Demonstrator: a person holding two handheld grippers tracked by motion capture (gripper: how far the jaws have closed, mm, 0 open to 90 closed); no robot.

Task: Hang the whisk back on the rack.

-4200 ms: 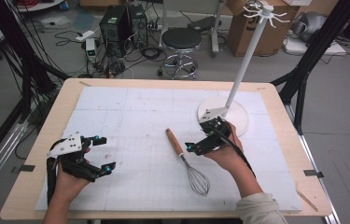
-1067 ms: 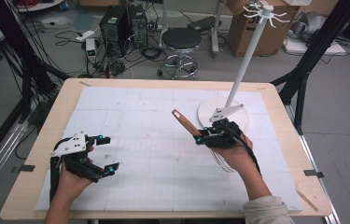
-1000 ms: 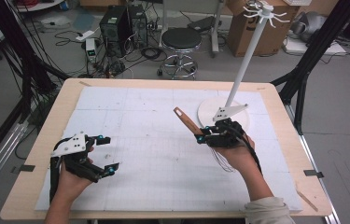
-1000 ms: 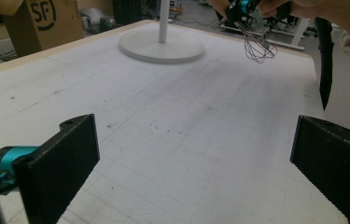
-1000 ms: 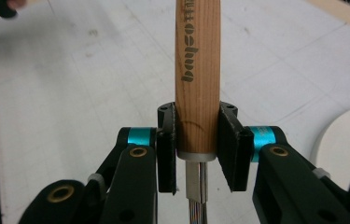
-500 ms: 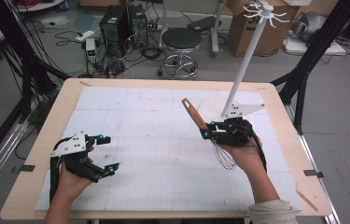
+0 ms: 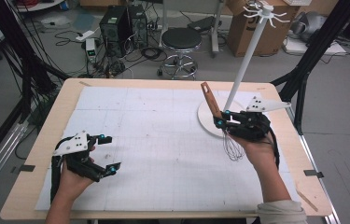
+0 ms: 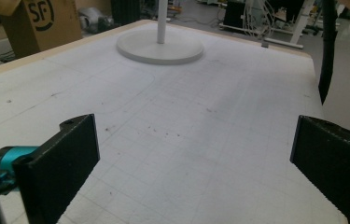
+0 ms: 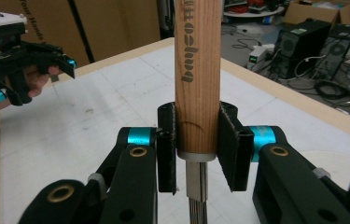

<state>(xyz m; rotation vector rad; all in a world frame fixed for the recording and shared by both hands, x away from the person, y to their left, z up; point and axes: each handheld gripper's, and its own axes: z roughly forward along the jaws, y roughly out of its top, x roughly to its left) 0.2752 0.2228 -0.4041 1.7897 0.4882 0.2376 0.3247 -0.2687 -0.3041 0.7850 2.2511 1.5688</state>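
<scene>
Since my right gripper point(image 7: 220, 122) has its jaws clamped low on the whisk point(image 9: 198, 60), right at the wood's bottom end, the long handle above could swing or slip as I bring it near the stand point(image 7: 247, 60). If it clips the pole just past the jaws, the hole misses a hook. The right gripper view shows that pinch up close; the high view shows wires hanging below. My left gripper point(image 7: 108, 154) idles, jaws wide, over the desk point(image 8: 200, 130).
</scene>
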